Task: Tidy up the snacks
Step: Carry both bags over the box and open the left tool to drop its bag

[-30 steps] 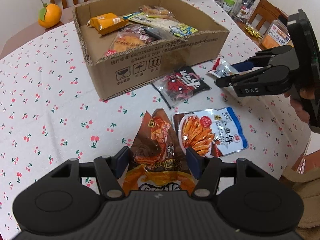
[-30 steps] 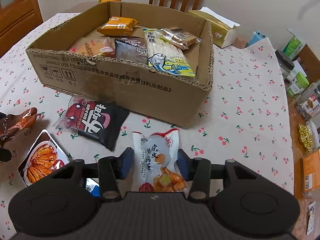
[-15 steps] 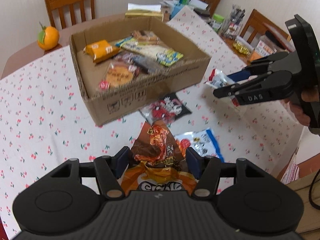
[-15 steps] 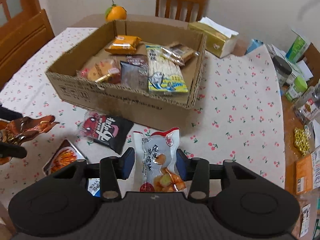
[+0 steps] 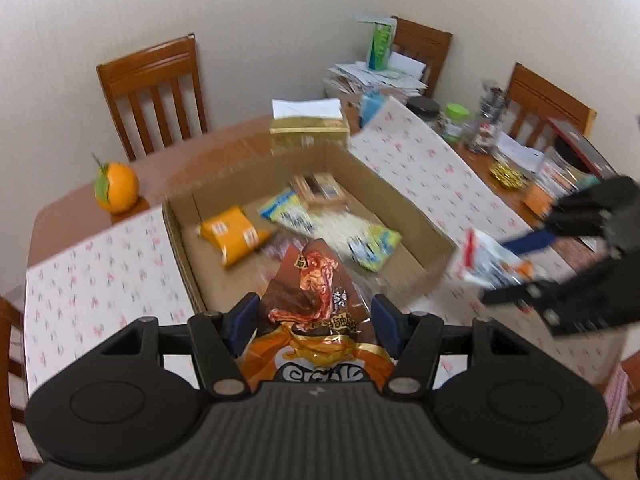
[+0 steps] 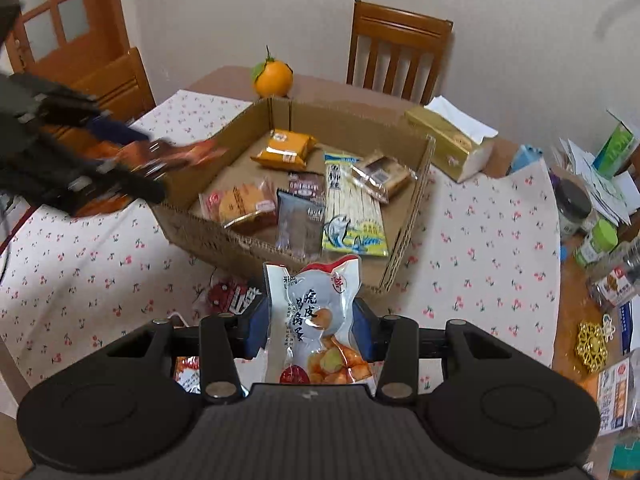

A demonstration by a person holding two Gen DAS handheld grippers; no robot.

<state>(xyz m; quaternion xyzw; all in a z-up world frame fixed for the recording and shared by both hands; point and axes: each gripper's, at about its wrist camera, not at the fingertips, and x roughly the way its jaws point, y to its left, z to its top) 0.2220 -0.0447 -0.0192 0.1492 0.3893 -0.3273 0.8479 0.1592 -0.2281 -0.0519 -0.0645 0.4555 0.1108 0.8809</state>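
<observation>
My left gripper [image 5: 314, 322] is shut on a brown-and-orange snack bag [image 5: 316, 308], held in the air over the near edge of the open cardboard box [image 5: 180, 240]. My right gripper [image 6: 310, 326] is shut on a clear-and-white egg snack pouch [image 6: 316, 320], held up in front of the box [image 6: 412, 216]. The box holds several snack packs. Each gripper shows blurred in the other's view: the right one with its pouch [image 5: 486, 258], the left one with its bag [image 6: 160, 158]. A black-and-red snack pack [image 6: 228, 294] lies on the cloth below the right gripper.
An orange [image 5: 116, 188] and a gold tissue box [image 5: 308, 128] stand behind the box. Jars, papers and packets [image 6: 600, 216] crowd the table's right side. Wooden chairs [image 6: 398, 50] ring the table. Another pack [image 6: 186, 372] lies at the near edge.
Both grippers have risen with their snacks and moved toward the box. The left gripper's bag now hangs over the box's near edge; the right pouch has come up level with the box.
</observation>
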